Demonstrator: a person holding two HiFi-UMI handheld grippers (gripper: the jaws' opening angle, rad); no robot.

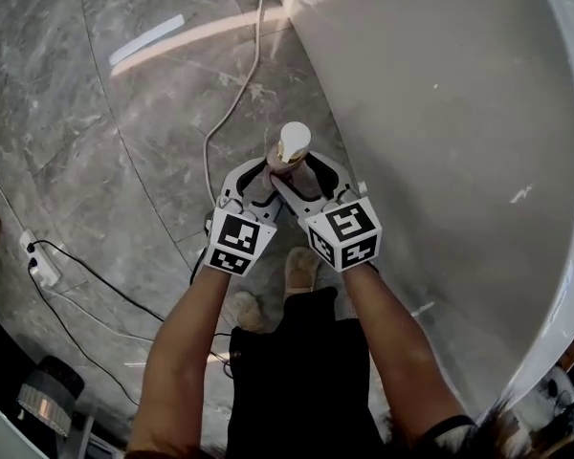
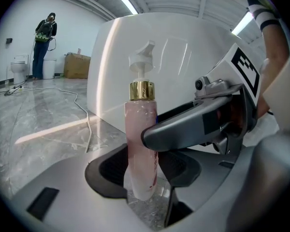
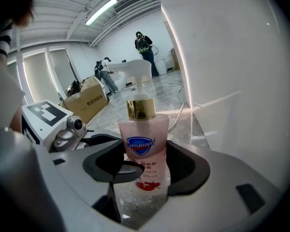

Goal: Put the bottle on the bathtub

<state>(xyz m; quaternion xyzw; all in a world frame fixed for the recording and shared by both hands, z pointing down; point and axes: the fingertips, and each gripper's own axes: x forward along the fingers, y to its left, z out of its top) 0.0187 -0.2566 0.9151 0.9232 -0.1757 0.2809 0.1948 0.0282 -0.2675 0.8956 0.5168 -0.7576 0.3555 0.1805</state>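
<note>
**Here, two grippers on one bottle beside the tub**

From the head view I see little of the bottle. Only its white pump head and gold collar clear the jaws, and the body is covered. I cannot tell whether its base rests on the floor. In my left gripper view the right gripper's grey jaw crosses in front of the bottle's middle. The bathtub is cut off at the frame edge.

The bottle is one upright, clear pink plastic cylinder with a blue Safeguard badge. The smaller print is too fine to read. The tub wall beside it is smooth, glossy, curved white, and the floor is polished grey marble with pale veins.

My left gripper and right gripper make two. Each has closed its dark padded jaws nearly together against the bottle's sides. One white cable snakes over the floor near the tub.
</note>
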